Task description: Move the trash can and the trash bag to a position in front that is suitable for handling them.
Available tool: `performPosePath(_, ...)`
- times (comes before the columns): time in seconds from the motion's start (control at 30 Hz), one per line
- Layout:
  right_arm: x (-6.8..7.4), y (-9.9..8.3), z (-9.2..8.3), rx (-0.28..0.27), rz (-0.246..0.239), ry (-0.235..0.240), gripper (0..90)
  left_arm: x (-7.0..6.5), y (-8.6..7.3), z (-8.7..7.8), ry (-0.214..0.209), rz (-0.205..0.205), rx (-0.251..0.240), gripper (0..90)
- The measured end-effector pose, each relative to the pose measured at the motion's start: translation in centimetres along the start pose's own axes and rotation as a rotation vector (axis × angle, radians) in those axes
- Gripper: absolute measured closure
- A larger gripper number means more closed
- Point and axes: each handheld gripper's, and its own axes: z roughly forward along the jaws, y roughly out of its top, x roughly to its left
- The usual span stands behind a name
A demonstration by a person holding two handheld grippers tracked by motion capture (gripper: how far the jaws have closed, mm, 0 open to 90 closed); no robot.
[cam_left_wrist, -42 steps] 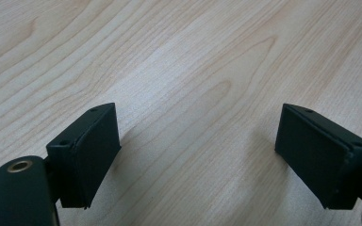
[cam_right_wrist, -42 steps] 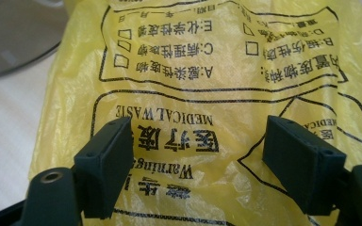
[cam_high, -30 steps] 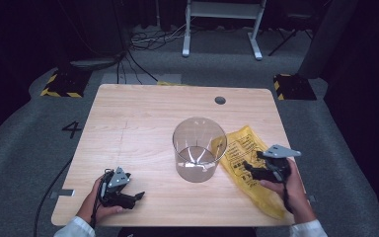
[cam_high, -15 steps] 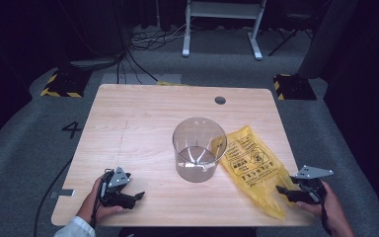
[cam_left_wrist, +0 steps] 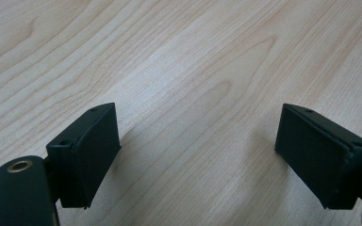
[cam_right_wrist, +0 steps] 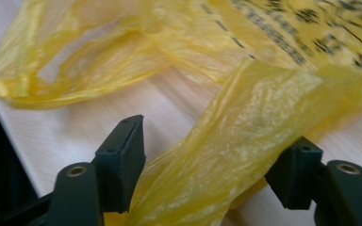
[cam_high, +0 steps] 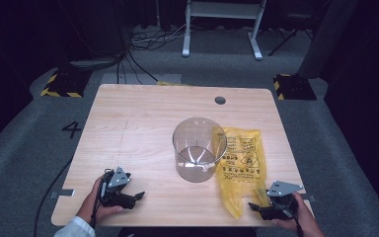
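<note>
Underneath, pale wooden table (cam_high: 143, 128) — grey floor (cam_high: 24, 148), dark room.

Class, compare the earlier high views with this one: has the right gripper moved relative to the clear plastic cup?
Yes. The right gripper has drawn away from the clear plastic cup, from over the yellow plastic bag to the table's near edge.

Light wooden table (cam_high: 143, 123) with clear plastic cup (cam_high: 199, 149) beside yellow bag (cam_high: 241, 163).

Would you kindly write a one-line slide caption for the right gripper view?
Right gripper, jaws open, straddles a strip of the yellow plastic bag on the wooden table.
</note>
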Motion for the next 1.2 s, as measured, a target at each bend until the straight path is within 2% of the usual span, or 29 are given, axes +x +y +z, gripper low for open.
performPosePath(0.07,0.5,0.2,0.2,-0.001,-0.009,0.011,33.5,0.0,0.0,0.0,0.0,0.0,0.0,14.1)
performPosePath(0.1,1.5,0.6,0.6,-0.006,-0.032,0.041,31.5,0.0,0.0,0.0,0.0,0.0,0.0,14.0)
performPosePath(0.27,2.9,1.3,1.2,-0.013,-0.06,0.057,28.8,0.0,0.0,0.0,0.0,0.0,0.0,14.0)
performPosePath(0.3,3.5,1.6,1.1,-0.01,-0.094,0.057,28.1,0.0,0.0,0.0,0.0,-0.001,0.0,14.0)
performPosePath(0.33,3.5,1.6,1.1,-0.01,-0.094,0.057,28.1,0.0,0.0,0.0,0.0,-0.001,0.0,14.0)
performPosePath(0.47,4.2,1.9,-0.1,-0.043,-0.112,0.036,27.6,0.0,0.0,0.0,0.0,-0.001,0.0,14.0)
performPosePath(0.6,4.8,1.9,-1.2,-0.091,-0.117,-0.009,26.4,0.0,0.0,0.0,0.0,0.0,0.0,14.0)
performPosePath(0.67,5.0,1.9,-1.4,-0.097,-0.119,-0.021,26.3,0.0,0.0,0.0,0.001,-0.001,0.0,14.0)
performPosePath(0.77,5.8,1.8,-1.7,-0.089,-0.15,-0.042,23.7,0.0,0.0,0.0,0.001,-0.001,0.0,14.0)
performPosePath(0.87,6.0,1.8,-1.5,-0.082,-0.136,-0.053,23.1,0.0,0.0,0.0,0.002,-0.002,0.001,14.0)
performPosePath(0.9,6.1,1.8,-1.3,-0.063,-0.137,-0.072,22.8,0.0,0.0,0.0,0.002,-0.002,0.001,14.0)
performPosePath(0.93,5.8,1.7,-0.9,-0.022,-0.123,-0.117,21.7,0.0,0.0,0.0,0.002,-0.002,0.001,14.0)
performPosePath(1.0,5.6,1.7,-0.8,-0.02,-0.104,-0.126,21.6,0.0,0.0,0.0,0.002,-0.002,0.001,14.0)
performPosePath(1.03,5.1,1.6,-1.0,-0.019,-0.051,-0.147,21.3,0.0,0.0,0.0,0.002,-0.002,0.001,14.0)
performPosePath(1.17,5.1,1.6,-1.7,-0.036,-0.028,-0.184,20.0,0.0,0.0,0.0,0.001,-0.002,0.001,13.9)
performPosePath(1.2,5.1,1.7,-2.1,-0.038,-0.019,-0.219,19.4,0.0,0.0,0.0,0.001,-0.002,0.001,14.0)
